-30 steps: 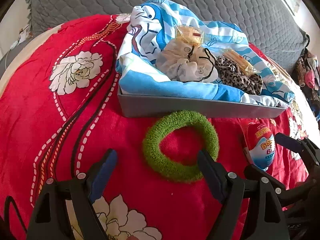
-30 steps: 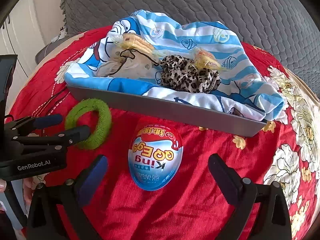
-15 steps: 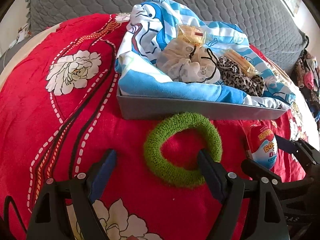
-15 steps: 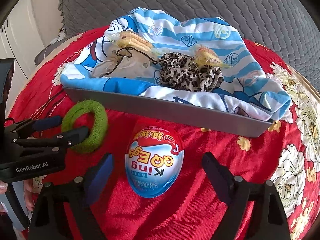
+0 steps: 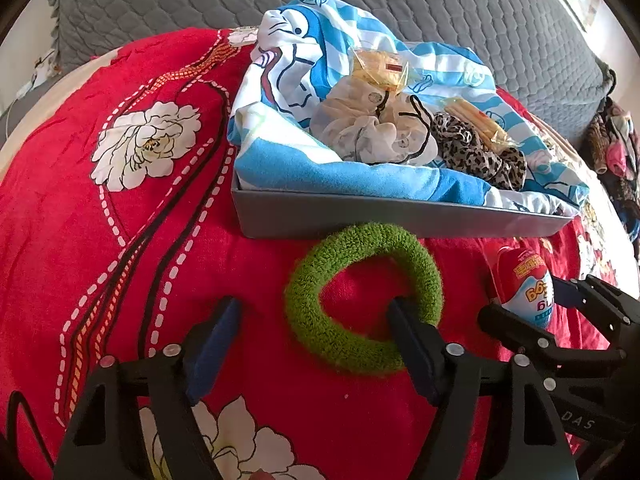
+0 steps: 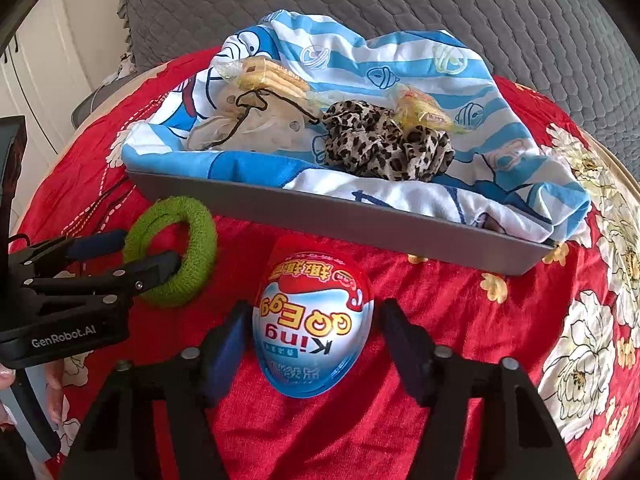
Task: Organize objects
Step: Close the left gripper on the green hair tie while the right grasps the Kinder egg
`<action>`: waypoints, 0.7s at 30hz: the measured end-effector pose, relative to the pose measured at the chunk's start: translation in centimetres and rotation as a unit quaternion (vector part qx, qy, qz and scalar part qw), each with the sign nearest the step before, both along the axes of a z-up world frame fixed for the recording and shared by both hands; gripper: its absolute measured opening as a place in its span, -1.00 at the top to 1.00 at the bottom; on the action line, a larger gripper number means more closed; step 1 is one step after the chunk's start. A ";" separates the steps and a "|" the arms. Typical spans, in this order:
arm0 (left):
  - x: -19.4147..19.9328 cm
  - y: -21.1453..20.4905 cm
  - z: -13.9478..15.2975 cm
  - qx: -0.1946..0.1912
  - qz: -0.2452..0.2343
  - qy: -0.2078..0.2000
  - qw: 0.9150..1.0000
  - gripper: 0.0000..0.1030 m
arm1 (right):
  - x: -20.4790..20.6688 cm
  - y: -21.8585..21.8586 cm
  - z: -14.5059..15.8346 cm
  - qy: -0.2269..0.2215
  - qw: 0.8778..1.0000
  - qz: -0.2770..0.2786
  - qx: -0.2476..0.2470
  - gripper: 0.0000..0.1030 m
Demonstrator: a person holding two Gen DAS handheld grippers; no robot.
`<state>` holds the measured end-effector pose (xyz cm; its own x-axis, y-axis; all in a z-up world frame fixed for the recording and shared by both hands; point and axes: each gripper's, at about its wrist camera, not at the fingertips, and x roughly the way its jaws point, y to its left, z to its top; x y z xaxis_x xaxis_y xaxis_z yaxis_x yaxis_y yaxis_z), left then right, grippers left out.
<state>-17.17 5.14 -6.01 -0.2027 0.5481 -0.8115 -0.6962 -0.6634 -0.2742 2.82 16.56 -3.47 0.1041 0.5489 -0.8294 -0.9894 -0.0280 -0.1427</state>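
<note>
Count: one green ring (image 5: 362, 298), one egg (image 6: 314, 322), one grey tray (image 5: 400, 220) lined with a blue striped cloth (image 6: 400, 64). In the tray: two scrunchies, pale (image 5: 360, 128) and leopard (image 6: 384, 146), plus two snack packs (image 6: 272, 74).

Egg half hidden behind right gripper in left view; tray's far side buried under cloth.

Left gripper (image 5: 312, 324): jaws closing, left finger outside the ring, right finger through its hole, nothing pinched. Right gripper (image 6: 314, 330): jaws closing on the egg between them, left pad almost touching, gap at the right one. Ring and egg lie on the red bedspread (image 5: 120, 240), just in front of the tray.
</note>
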 end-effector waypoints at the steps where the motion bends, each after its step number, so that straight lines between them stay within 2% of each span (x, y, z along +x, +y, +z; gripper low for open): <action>1: 0.0 0.0 0.0 0.000 0.000 0.000 1.000 -0.46 | 0.0 0.0 0.0 0.000 1.000 0.000 0.000 -0.22; 7: 0.2 0.1 0.1 -0.001 -0.004 0.001 1.000 -0.26 | 0.1 0.0 0.1 0.004 1.000 -0.001 0.000 -0.10; 10: 0.2 0.0 0.1 0.002 -0.007 -0.001 1.000 -0.09 | -0.1 0.0 0.2 0.002 1.000 0.000 -0.002 -0.09; 16: 0.2 0.0 0.2 0.006 -0.018 -0.005 1.000 0.44 | -0.2 -0.1 0.2 0.000 1.000 0.001 -0.002 -0.09; 18: 0.2 0.0 0.3 0.005 -0.021 -0.003 1.000 0.67 | -0.2 -0.1 0.1 0.000 1.000 0.001 -0.002 -0.09; 21: 0.4 0.1 0.3 0.005 -0.029 -0.001 1.000 0.73 | -0.2 -0.1 0.2 0.001 1.000 0.002 -0.002 -0.09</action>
